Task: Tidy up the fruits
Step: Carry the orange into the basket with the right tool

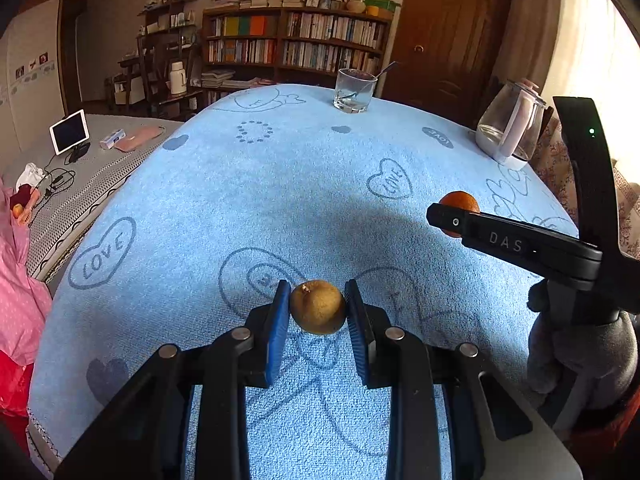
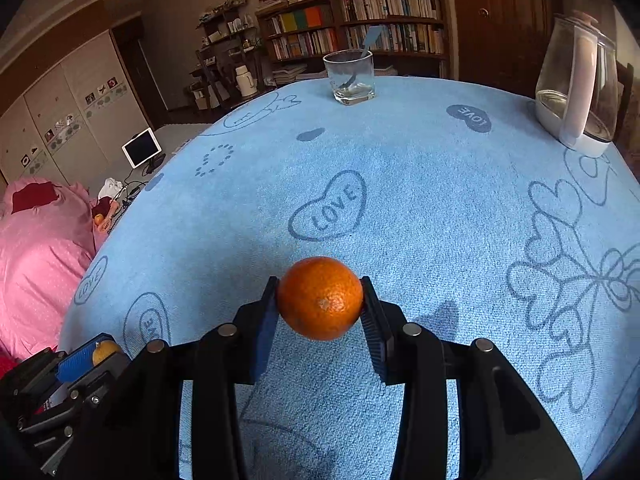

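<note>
Fruit is held in both hand-held grippers above a table draped in a light blue terry cloth (image 1: 280,184) printed with darker hearts, "LOVE" lettering and flower outlines.

At the bottom centre of the left wrist view, the left gripper (image 1: 318,308) is clenched on a small, round, brownish-yellow fruit with a short stem (image 1: 318,312); its blue ribbed pads (image 1: 280,320) press the fruit from either side, and the fruit hangs clear of the cloth. At the right edge of that same view the right gripper (image 1: 454,216) reaches in as a black bar marked "DAS", with a round orange fruit partly hidden behind its tip.

In the right wrist view the right gripper (image 2: 320,300) grasps that glossy orange citrus fruit (image 2: 320,298) at the lower centre of the frame, one pad against each flank, with the fruit above the cloth. In the lower left corner of this view the left gripper (image 2: 86,360) shows with a sliver of its yellowish fruit (image 2: 105,350) next to a blue pad.

Toward the top centre of both views a clear drinking glass with a spoon in it (image 2: 354,76) stands on the cloth. In the upper right, a clear glass kettle with a white handle and base (image 2: 576,84) stands near the table's edge. Behind them, a dark wooden bookshelf full of books (image 2: 360,24) lines the wall, and a white tablet (image 2: 142,152) stands propped at the left.
</note>
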Tool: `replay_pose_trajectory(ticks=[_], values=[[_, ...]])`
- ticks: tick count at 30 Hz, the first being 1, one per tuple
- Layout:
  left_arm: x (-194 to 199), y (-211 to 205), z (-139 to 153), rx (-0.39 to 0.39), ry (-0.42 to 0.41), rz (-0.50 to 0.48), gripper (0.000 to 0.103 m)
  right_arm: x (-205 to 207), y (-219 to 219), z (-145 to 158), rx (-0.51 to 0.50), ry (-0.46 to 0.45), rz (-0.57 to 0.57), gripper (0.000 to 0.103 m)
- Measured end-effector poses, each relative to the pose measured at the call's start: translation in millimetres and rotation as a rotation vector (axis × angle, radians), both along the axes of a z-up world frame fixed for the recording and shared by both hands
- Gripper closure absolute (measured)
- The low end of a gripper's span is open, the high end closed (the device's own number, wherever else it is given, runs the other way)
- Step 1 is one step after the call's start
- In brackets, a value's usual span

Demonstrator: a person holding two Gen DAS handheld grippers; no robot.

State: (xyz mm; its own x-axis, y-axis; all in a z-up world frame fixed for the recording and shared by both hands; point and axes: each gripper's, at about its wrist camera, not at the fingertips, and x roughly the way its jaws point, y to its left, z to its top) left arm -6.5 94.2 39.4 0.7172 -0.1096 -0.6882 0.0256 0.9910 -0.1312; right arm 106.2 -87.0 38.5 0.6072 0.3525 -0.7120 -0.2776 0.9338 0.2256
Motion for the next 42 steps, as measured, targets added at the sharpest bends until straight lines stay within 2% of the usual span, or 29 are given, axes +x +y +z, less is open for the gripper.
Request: replay_pose_trajectory(ticks=[21,42], values=[[-7.1,-29.4,-2.4,0.036,-0.001,-0.064,0.075,-65.5,-62.5,7.9,0.077,-0.013,-0.099,0.062],[-13.8,-72.5,-15.0,0.062,0.033,-0.150,0.075,-103.3,-119.5,-5.5,0.108,0.022,-0.195,0.062]])
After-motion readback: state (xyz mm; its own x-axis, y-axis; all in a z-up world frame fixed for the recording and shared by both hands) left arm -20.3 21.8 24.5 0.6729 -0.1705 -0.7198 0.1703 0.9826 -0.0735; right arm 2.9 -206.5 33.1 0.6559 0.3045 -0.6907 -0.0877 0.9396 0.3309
